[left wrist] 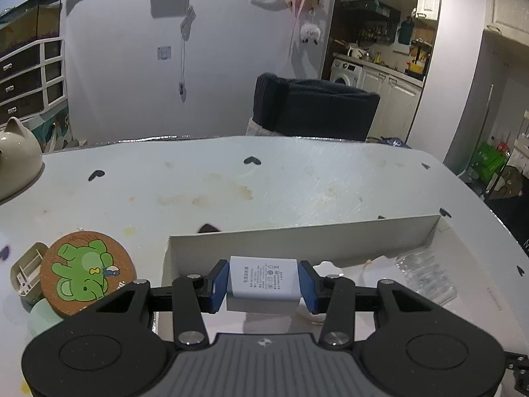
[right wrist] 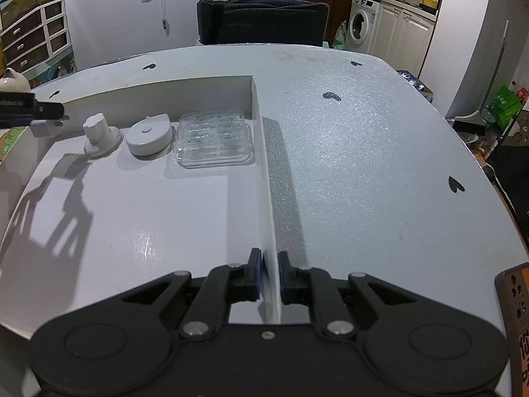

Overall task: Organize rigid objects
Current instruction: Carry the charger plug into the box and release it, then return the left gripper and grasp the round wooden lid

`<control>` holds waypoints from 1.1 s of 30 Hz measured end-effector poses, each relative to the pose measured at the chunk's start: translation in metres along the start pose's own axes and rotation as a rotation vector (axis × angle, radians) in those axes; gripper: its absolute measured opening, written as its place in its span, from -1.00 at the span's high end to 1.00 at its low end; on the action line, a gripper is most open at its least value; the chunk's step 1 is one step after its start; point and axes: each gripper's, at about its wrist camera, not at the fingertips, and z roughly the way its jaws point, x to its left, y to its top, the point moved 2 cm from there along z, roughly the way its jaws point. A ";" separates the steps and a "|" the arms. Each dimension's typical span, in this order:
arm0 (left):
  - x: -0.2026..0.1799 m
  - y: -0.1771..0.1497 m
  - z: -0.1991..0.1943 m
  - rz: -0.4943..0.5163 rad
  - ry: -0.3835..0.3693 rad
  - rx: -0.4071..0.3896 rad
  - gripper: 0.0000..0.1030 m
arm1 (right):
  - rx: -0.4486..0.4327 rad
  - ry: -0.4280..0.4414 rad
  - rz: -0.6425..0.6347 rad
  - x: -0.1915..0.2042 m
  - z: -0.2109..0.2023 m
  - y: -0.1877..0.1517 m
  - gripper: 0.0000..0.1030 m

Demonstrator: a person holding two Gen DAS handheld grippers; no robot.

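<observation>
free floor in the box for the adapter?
Near half of the box floor is bare, between the right gripper on the wall and the far row. Crowded along the far wall: knob, round puck, clear tray.

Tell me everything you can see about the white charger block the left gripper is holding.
The white charger block is a small rounded plastic cuboid with grey printed text and symbols on its upper face. The left gripper clamps it by two opposite sides between blue pads, level, above the near left part of the white box, touching nothing else.
</observation>
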 end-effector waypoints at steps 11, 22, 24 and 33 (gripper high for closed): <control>0.004 -0.002 -0.001 0.026 0.022 0.006 -0.37 | 0.001 -0.001 0.000 0.000 0.000 0.000 0.78; -0.006 -0.020 -0.033 0.061 -0.058 0.057 -0.90 | 0.001 0.000 0.000 0.000 0.000 0.000 0.77; -0.008 -0.023 -0.040 0.066 -0.071 0.056 -0.95 | 0.000 0.000 0.001 0.000 0.000 0.000 0.77; -0.016 -0.035 -0.068 0.088 -0.110 0.046 -1.00 | 0.000 -0.003 0.001 0.000 0.000 -0.001 0.77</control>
